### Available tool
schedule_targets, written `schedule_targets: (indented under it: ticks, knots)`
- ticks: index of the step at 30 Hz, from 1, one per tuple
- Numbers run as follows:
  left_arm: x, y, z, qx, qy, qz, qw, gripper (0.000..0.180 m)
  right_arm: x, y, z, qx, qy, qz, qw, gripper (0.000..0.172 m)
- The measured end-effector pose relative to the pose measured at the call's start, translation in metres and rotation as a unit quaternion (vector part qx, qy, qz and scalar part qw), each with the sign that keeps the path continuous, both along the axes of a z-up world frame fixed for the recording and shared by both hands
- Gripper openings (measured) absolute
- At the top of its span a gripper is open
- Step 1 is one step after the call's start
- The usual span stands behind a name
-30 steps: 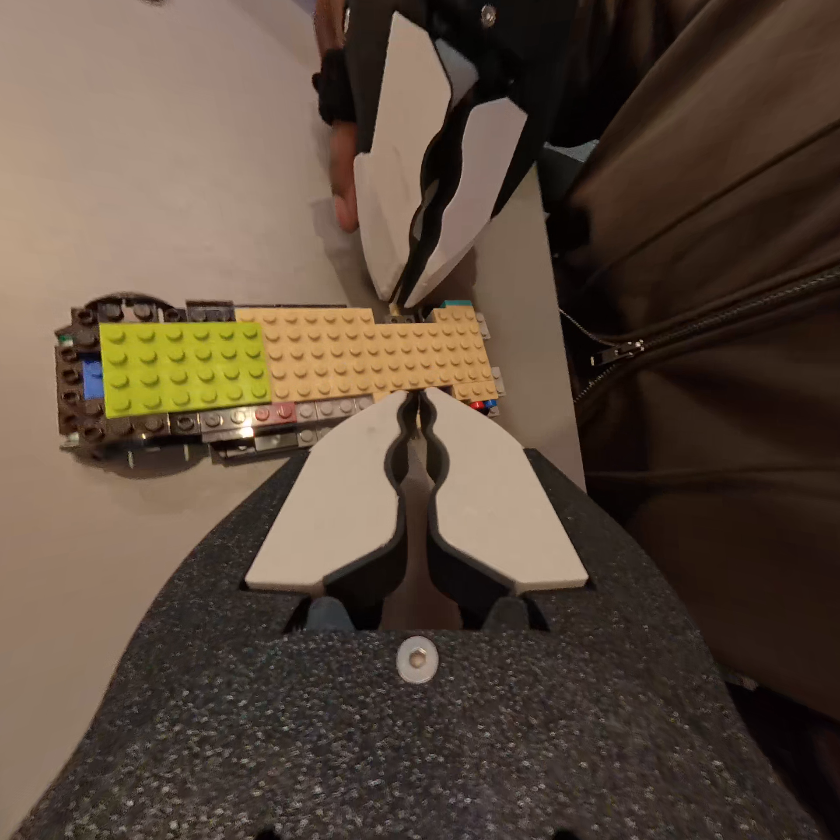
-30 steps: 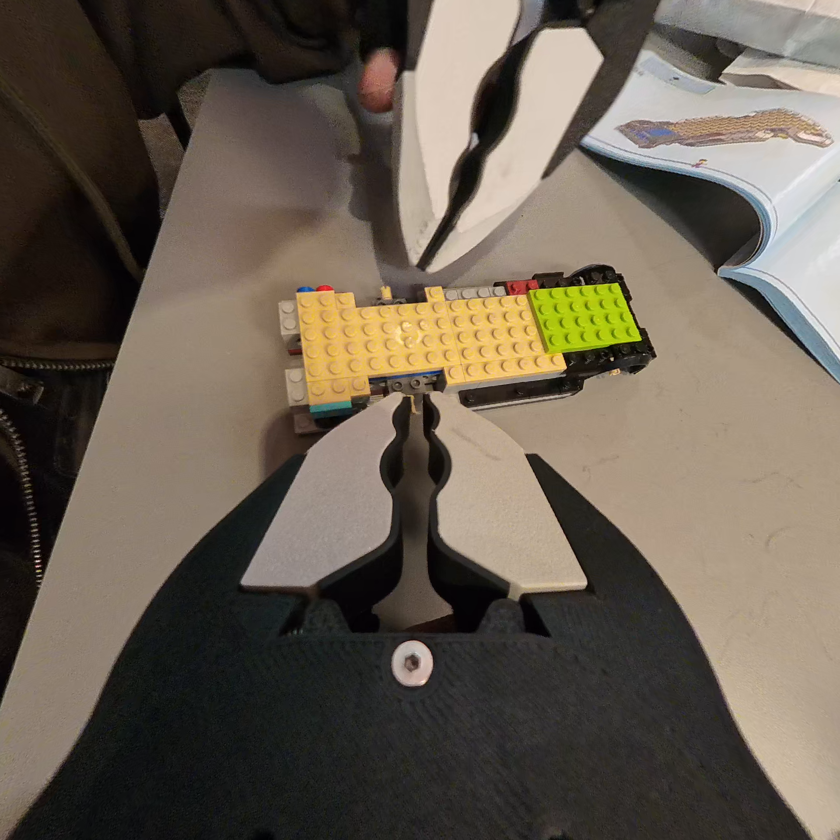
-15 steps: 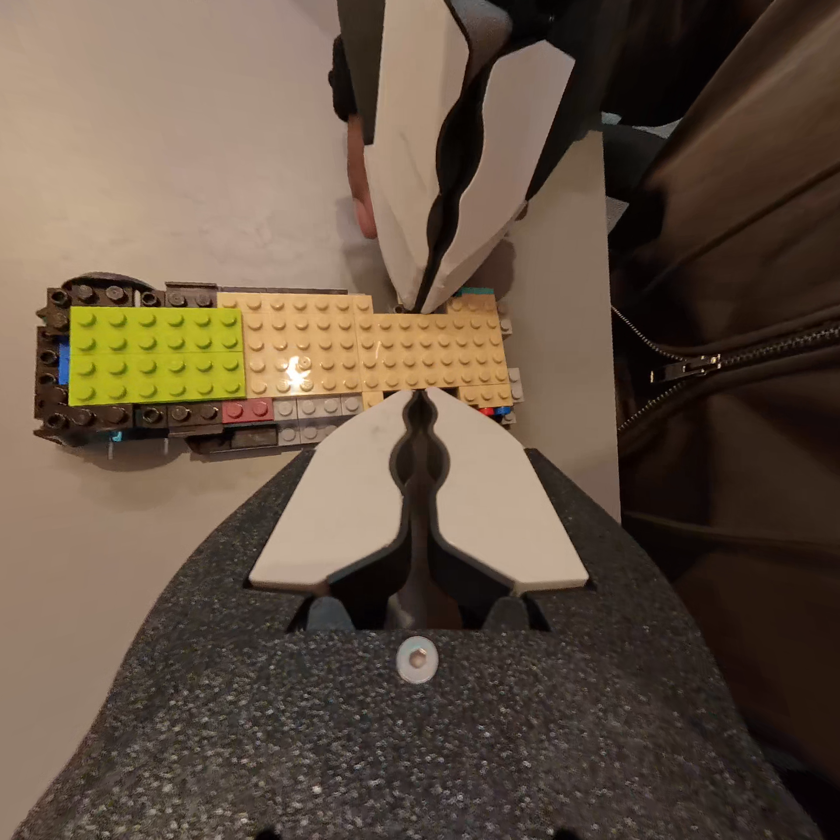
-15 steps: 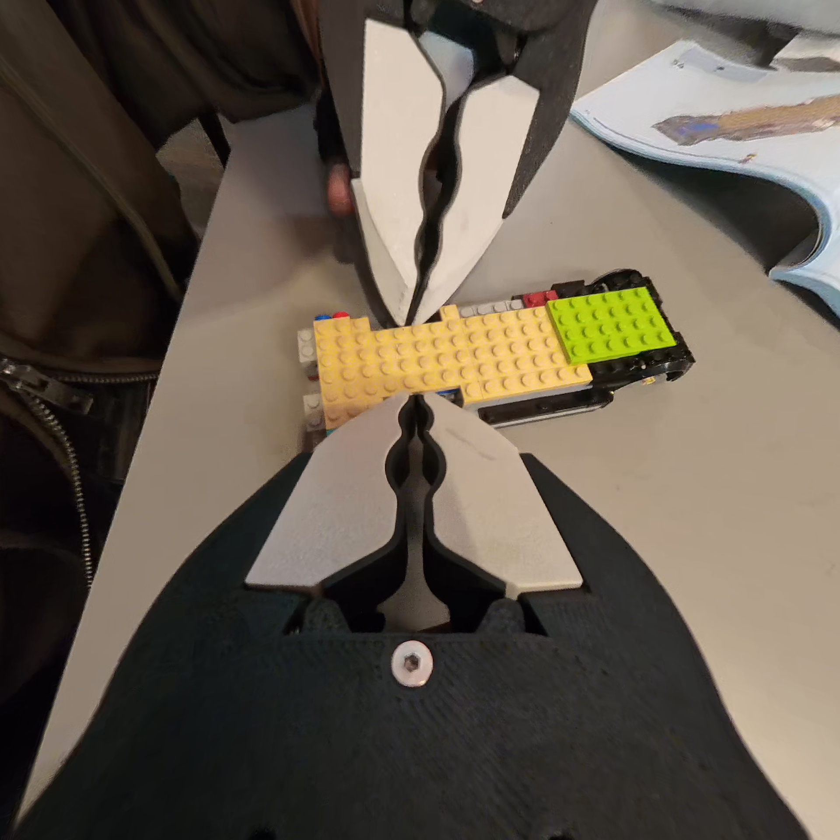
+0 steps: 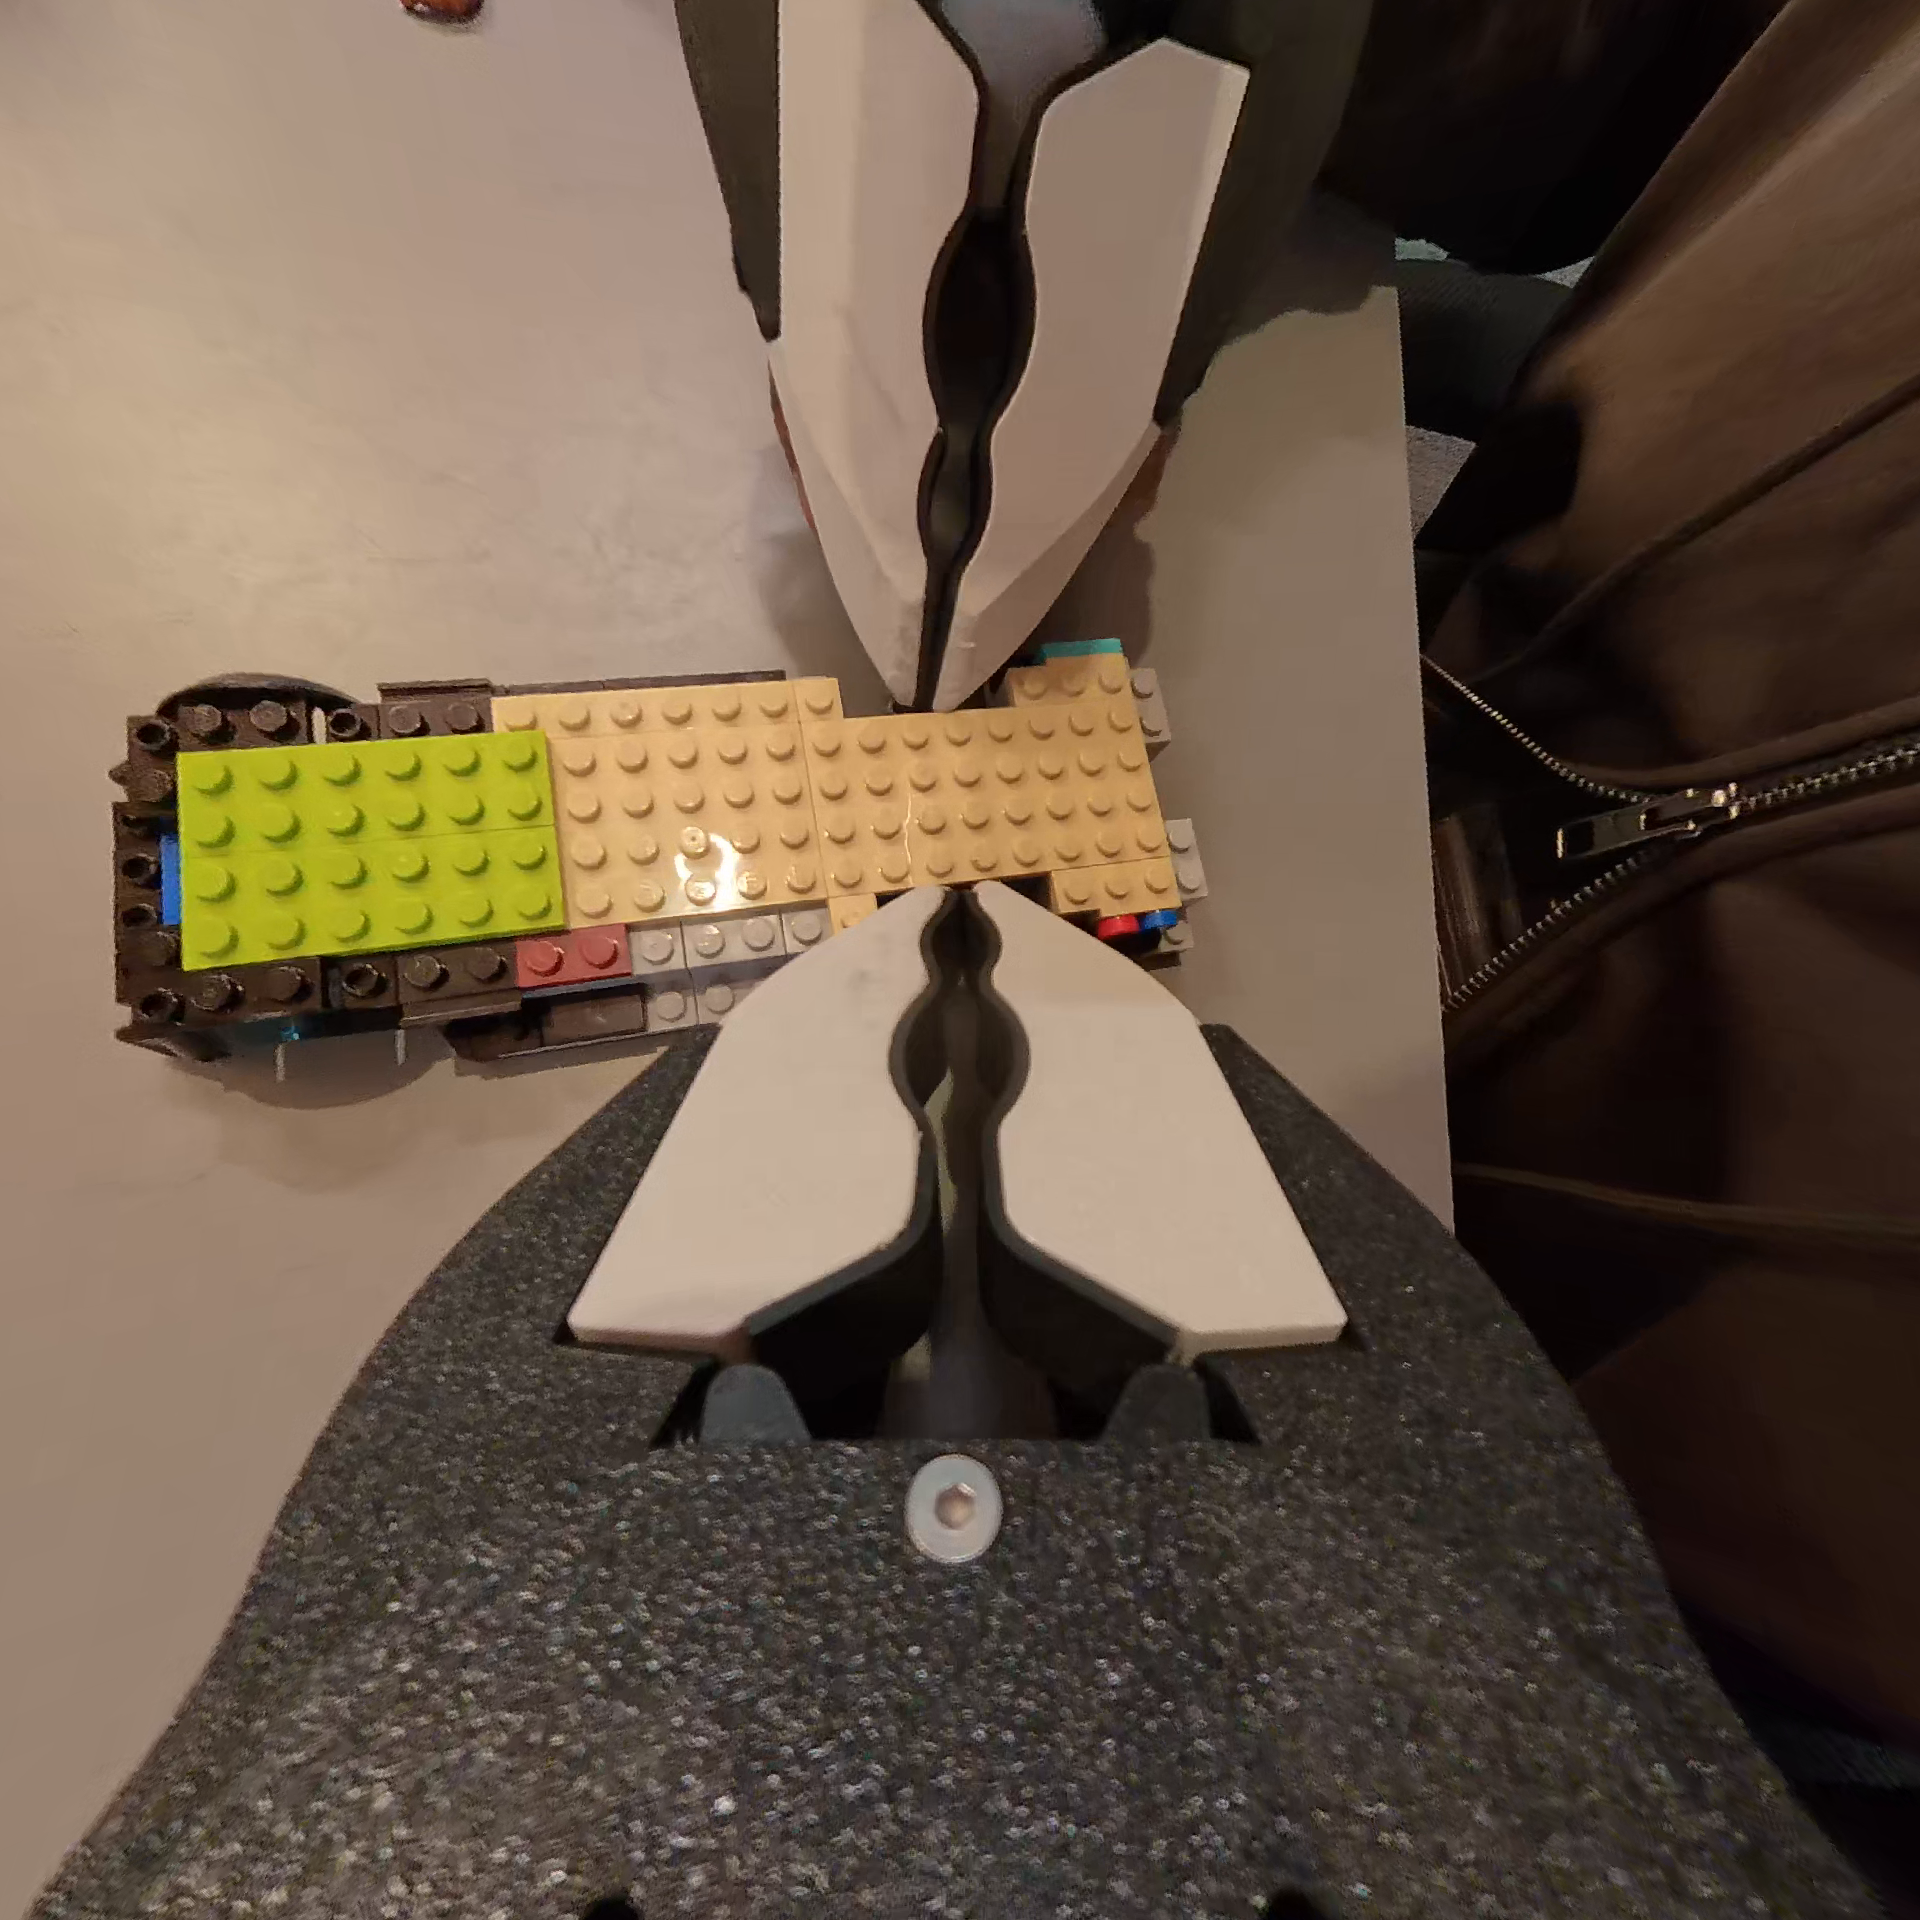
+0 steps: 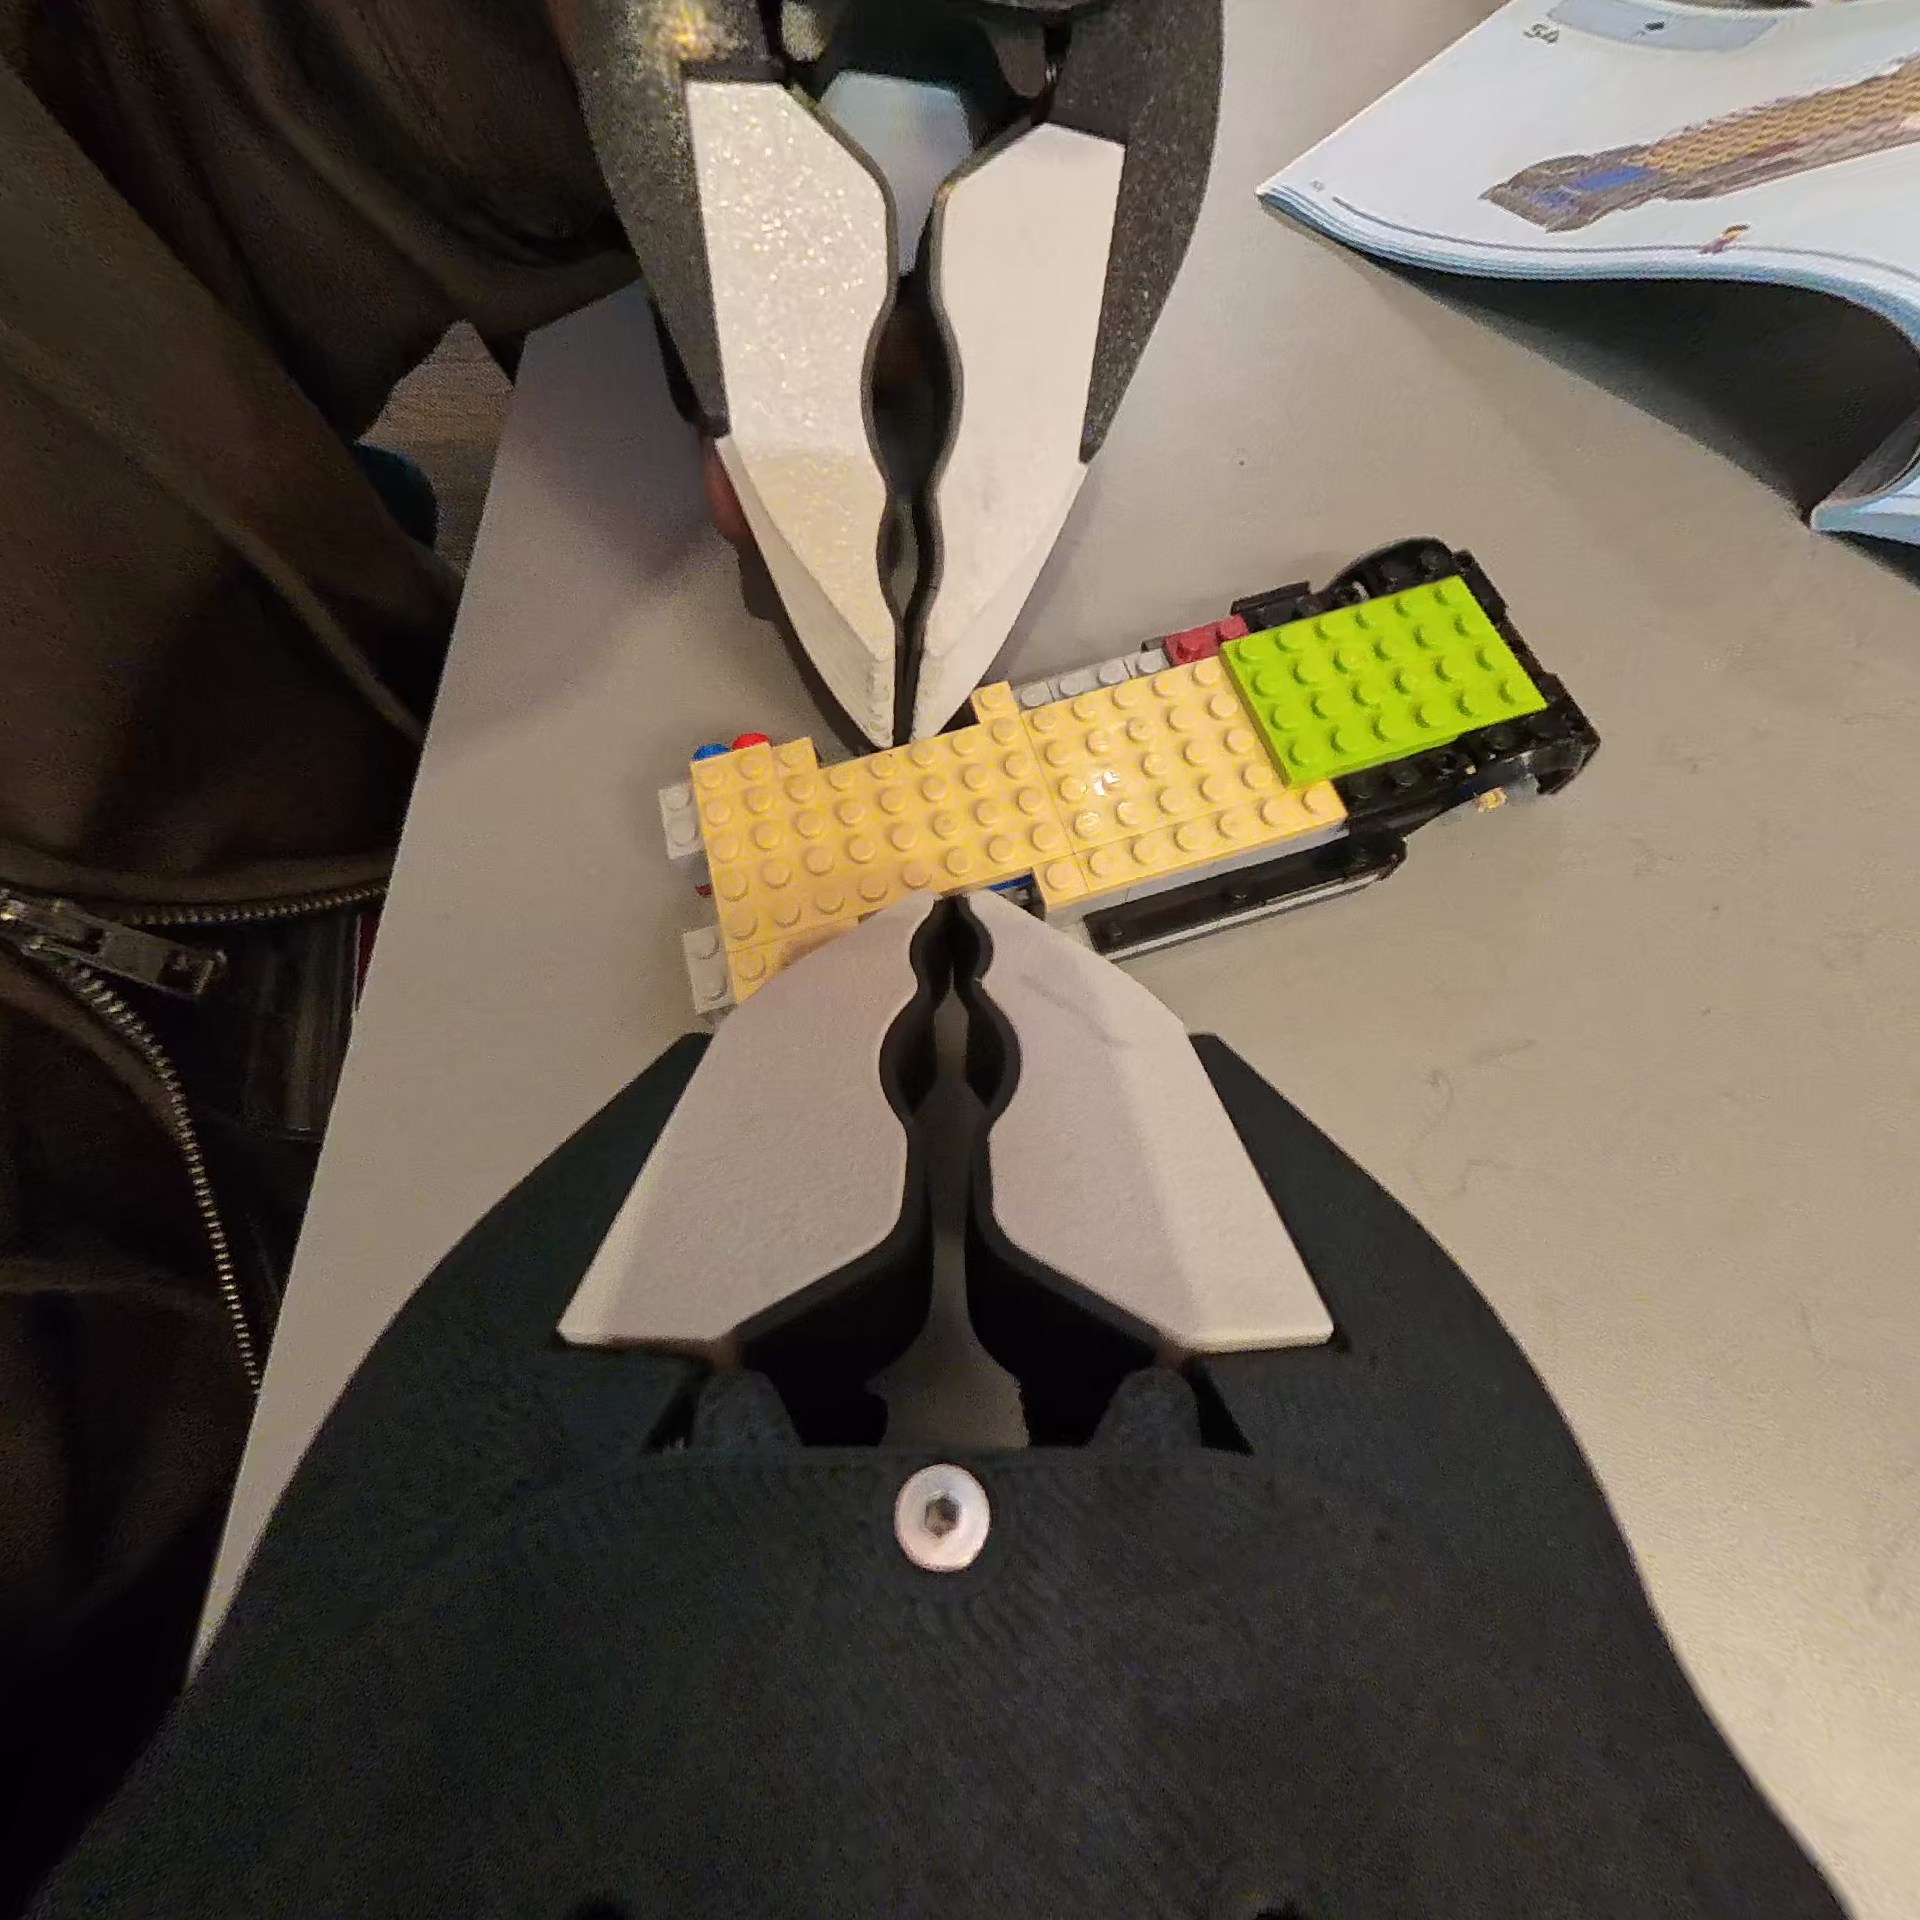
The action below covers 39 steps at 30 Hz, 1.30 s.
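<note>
A long brick model lies on the grey table (image 5: 364, 364): tan plates (image 5: 852, 810) in the middle, a lime plate (image 5: 364, 842) at one end, and a black chassis (image 5: 208, 997) beneath. My left gripper (image 5: 961, 904) is shut, its tips at a notch in the tan plates' near edge. My right gripper (image 5: 930, 696) faces it, shut, with its tips at the notch on the far edge. The right wrist view shows the same: right gripper (image 6: 951, 909) shut at the tan plates (image 6: 935, 821), left gripper (image 6: 904, 727) shut opposite, lime plate (image 6: 1382, 675) to the right. I see nothing between either pair of pads.
An open instruction booklet (image 6: 1662, 156) lies at the table's far right in the right wrist view. A person in a dark brown zip jacket (image 5: 1714, 935) sits close to the table edge (image 5: 1423, 727) beside the model's tan end. The grippers are tip to tip, or close to it. Left tips and right tips are each some 9 cm from the lime plate (image 5: 364, 842).
Both grippers have drawn closer to the model and to each other. The right gripper came down from above the table, and its tips now meet the tan plates' edge.
</note>
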State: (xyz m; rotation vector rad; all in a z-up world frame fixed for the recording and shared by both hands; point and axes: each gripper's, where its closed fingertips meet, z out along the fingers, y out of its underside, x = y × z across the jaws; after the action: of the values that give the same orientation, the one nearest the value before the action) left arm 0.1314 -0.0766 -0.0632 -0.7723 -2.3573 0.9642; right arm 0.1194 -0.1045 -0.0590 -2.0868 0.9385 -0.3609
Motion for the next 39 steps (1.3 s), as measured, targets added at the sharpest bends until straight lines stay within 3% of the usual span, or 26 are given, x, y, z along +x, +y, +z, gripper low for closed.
schedule_targets:
  ticks: [1,7,16,24,39]
  knots:
    - [0.0,0.0,0.0,-0.001,0.001,0.001,1.0,0.0,0.0,-0.001,0.0,0.0,-0.001,-0.002,1.0,0.0]
    - [0.003,0.003,0.009,-0.004,0.038,0.001,0.999,0.012,-0.003,-0.012,0.006,0.009,-0.022,-0.029,0.999,0.0]
    - [-0.014,-0.005,0.031,-0.058,0.066,-0.012,0.996,0.031,-0.023,0.008,0.007,0.026,-0.007,0.027,0.999,0.022]
    - [-0.032,-0.008,0.016,-0.041,0.029,-0.056,0.997,0.036,-0.027,0.013,-0.002,0.008,0.018,0.045,0.999,0.021]
    - [-0.032,-0.012,0.006,-0.057,-0.026,-0.056,0.996,0.036,-0.025,0.02,0.0,-0.013,0.005,0.055,0.998,0.019]
